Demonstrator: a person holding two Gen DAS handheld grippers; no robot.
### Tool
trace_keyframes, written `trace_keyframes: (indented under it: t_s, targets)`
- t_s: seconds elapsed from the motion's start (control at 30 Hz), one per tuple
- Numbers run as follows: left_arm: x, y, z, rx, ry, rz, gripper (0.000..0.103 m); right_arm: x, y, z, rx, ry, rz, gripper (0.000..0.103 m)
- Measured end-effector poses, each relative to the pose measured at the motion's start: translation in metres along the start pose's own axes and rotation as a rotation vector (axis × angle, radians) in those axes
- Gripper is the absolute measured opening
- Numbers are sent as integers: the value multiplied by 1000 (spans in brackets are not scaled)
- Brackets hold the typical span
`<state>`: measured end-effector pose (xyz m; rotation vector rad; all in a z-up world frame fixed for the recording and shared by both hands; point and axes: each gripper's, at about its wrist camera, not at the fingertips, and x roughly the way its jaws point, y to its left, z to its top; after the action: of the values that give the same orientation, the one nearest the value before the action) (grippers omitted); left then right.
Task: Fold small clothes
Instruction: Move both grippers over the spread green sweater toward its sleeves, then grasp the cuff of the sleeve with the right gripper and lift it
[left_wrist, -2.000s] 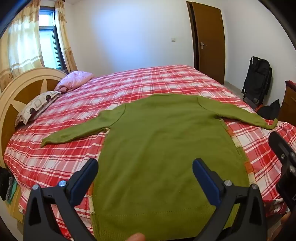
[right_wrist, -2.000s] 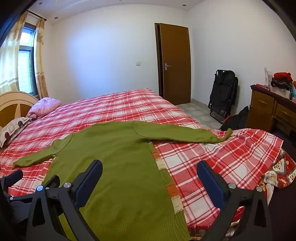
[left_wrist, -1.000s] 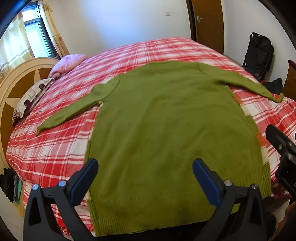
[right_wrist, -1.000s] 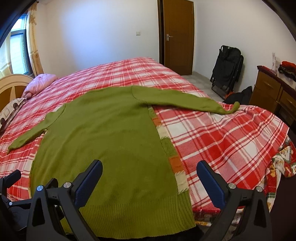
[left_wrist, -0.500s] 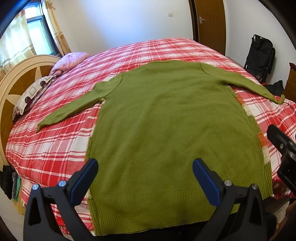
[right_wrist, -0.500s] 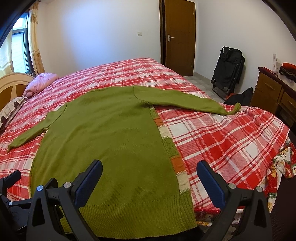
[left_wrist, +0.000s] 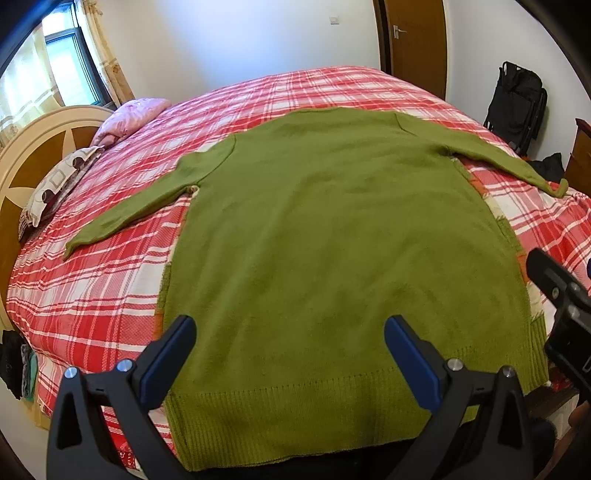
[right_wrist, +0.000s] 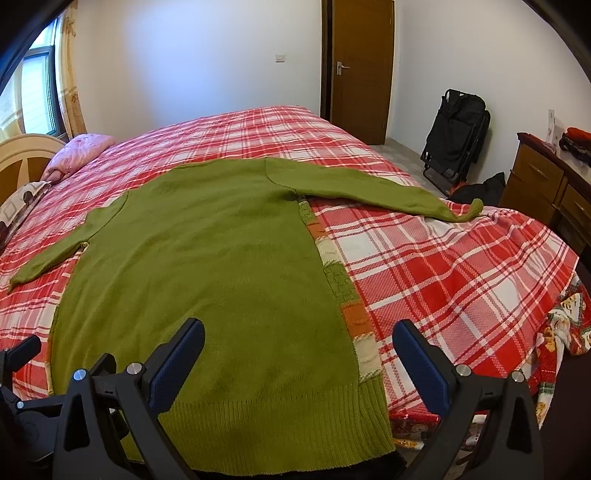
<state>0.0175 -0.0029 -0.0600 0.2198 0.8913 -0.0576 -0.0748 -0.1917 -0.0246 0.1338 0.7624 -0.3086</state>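
Folding has not begun, as far as these views show. Left to right: the left gripper hovers with its jaws spread wide over the ribbed hem, holding nothing. The green sweater lies flat and face down on the plaid bed, hem toward the near edge and both sleeves stretched straight out to the sides, no crease anywhere. The right gripper is likewise wide and empty, above the hem's right corner, where a patterned side panel peeks out. Spreading looks done; my judgement is that sleeves, sides and the final fold all remain.
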Motion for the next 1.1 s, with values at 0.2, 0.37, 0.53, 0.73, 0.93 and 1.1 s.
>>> trace_keyframes:
  t_s: [0.2,0.37,0.53,0.73,0.93,1.1]
  targets:
    - [9,-4,3,3,1,2,103,17,-1,-1,6,37,-2,102]
    - [23,-14,2,32,40,-4,103,35,-4,-3,15,83,-7,102]
    - [35,-18,2,27,81,-10,103,46,-1,-3,4,105,-7,102]
    - [38,-20,7,24,74,6,103,52,-8,7,31,84,-7,102]
    - [43,-19,27,24,41,22,103,57,-24,22,84,61,-29,102]
    - [48,-18,45,17,29,-13,103,64,-38,36,113,49,-43,102]
